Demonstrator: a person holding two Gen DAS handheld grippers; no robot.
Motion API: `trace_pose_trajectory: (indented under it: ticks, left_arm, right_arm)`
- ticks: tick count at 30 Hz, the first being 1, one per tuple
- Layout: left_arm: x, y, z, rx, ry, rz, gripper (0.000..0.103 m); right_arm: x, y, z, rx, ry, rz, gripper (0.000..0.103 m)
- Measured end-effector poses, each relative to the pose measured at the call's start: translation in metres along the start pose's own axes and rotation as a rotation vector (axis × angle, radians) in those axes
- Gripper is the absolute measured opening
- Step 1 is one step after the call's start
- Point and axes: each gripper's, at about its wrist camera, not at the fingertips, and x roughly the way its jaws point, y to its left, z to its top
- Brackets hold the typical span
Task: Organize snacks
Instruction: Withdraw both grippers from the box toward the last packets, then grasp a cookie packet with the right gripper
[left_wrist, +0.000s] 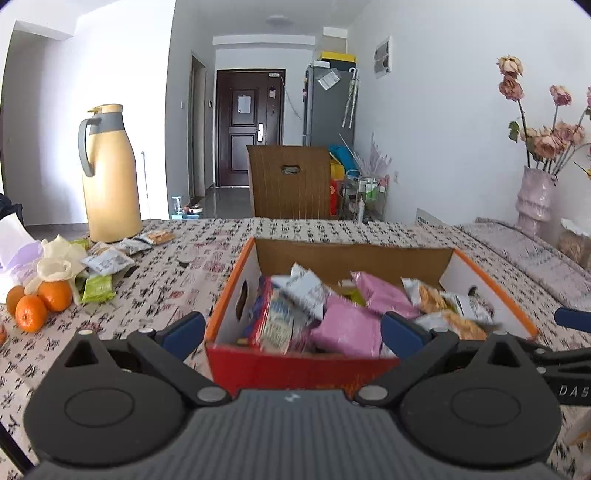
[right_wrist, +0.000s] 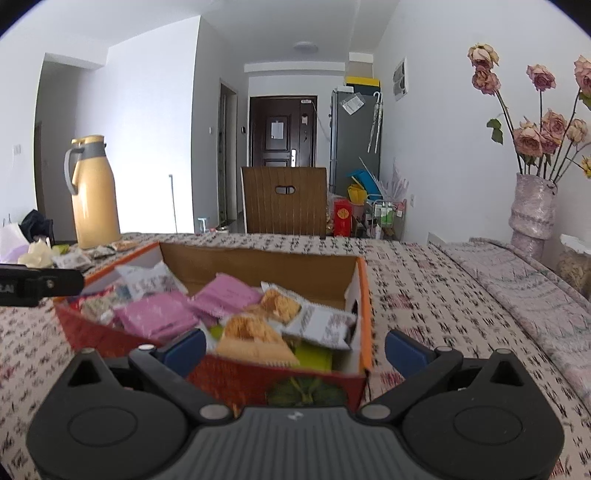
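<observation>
On patterned tablecloth (left_wrist: 177, 280): open red-and-orange cardboard box (left_wrist: 295, 363) filled with snack packets, pink packets (left_wrist: 347, 328) in middle, biscuit packets (right_wrist: 255, 328) toward right side. Left gripper (left_wrist: 293, 328) spread wide, empty, at box's near wall. Right gripper (right_wrist: 295, 349) likewise spread, empty, straddling box's near right corner. More loose snack packets (left_wrist: 107, 262) beside yellow thermos jug (left_wrist: 110, 173) and oranges (left_wrist: 37, 302), far left.

Open red-and-orange cardboard box (left_wrist: 295, 365) on a patterned tablecloth, filled with jumbled snack packets (left_wrist: 347, 328), several pink.
</observation>
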Motion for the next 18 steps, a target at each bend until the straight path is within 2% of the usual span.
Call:
trace_pose_trajectory:
  ticks: [7,18]
  left_arm:
    - [-0.016,0.009,-0.023,0.003,0.020,-0.027,0.103]
    - [0.003,0.022,-0.047,-0.030,0.079,-0.028,0.103]
  right_arm:
    - [-0.019,-0.005,-0.021,0.017,0.038,-0.004,0.103]
    - [-0.030,-0.016,-0.040,0.064,0.070,-0.025,0.103]
